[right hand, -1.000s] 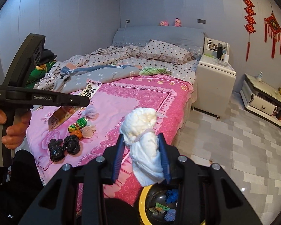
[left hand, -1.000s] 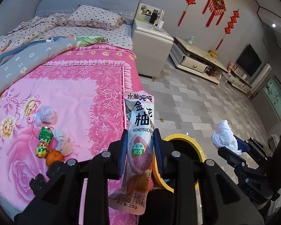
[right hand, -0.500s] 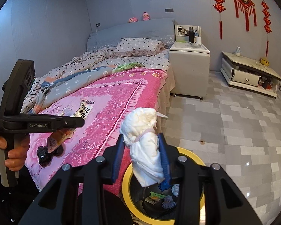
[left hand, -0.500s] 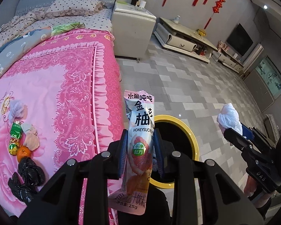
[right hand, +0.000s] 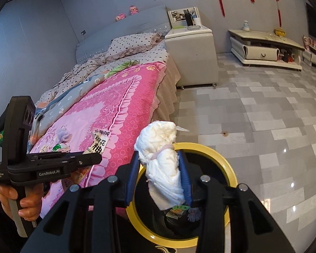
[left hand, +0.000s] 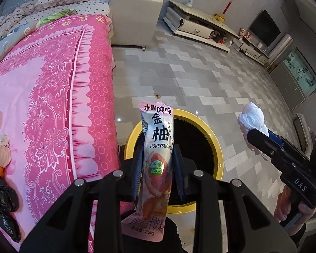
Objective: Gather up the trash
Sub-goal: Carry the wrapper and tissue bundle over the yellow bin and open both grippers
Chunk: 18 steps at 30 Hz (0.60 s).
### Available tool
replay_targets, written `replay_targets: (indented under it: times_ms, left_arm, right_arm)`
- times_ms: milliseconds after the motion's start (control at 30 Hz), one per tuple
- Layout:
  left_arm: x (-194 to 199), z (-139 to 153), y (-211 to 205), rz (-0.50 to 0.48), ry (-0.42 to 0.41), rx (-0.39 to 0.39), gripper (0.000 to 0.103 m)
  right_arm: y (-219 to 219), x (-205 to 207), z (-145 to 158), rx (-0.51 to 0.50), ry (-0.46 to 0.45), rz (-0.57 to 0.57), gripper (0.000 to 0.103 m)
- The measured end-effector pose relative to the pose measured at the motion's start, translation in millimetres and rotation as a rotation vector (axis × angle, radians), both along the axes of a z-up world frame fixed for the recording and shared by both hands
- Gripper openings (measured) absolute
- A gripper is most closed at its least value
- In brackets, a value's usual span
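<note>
A pink bedspread (left hand: 52,88) was seen covering the bed, with a yellow-rimmed bin (left hand: 218,147) standing on the grey tiled floor (left hand: 200,67) just beside it. A drink-mix sachet (left hand: 158,147) was held upright, clamped between the fingers of the left gripper (left hand: 158,164) above the bin's rim. A crumpled white tissue wad (right hand: 164,164) was pinched by the right gripper (right hand: 159,172) over the bin's opening. Small scraps (left hand: 2,154) were left on the bedspread.

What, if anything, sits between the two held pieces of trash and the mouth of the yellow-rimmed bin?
Nothing visible. The snack packet in the left tongs and the white wad in the right tongs both hang before the bin, whose mouth is uncovered.
</note>
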State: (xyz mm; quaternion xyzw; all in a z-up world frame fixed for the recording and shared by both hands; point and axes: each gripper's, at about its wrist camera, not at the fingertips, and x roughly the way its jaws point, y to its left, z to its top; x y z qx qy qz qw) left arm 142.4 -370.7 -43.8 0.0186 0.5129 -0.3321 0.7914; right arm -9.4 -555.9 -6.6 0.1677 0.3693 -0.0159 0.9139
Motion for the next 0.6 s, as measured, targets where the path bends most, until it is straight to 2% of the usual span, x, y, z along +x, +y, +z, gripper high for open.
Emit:
replay_targets:
  times_ms: [367,600]
  left_arm:
    - [-2,-33,-30,-0.071,0.065,0.014,0.027]
    - [3,-37,-28,-0.062,0.085,0.002,0.041]
  right_arm:
    - [-19,13,-35,0.047,0.068,-0.054,0.035]
    - [-27,11,-40,0.055,0.07,-0.083,0.036]
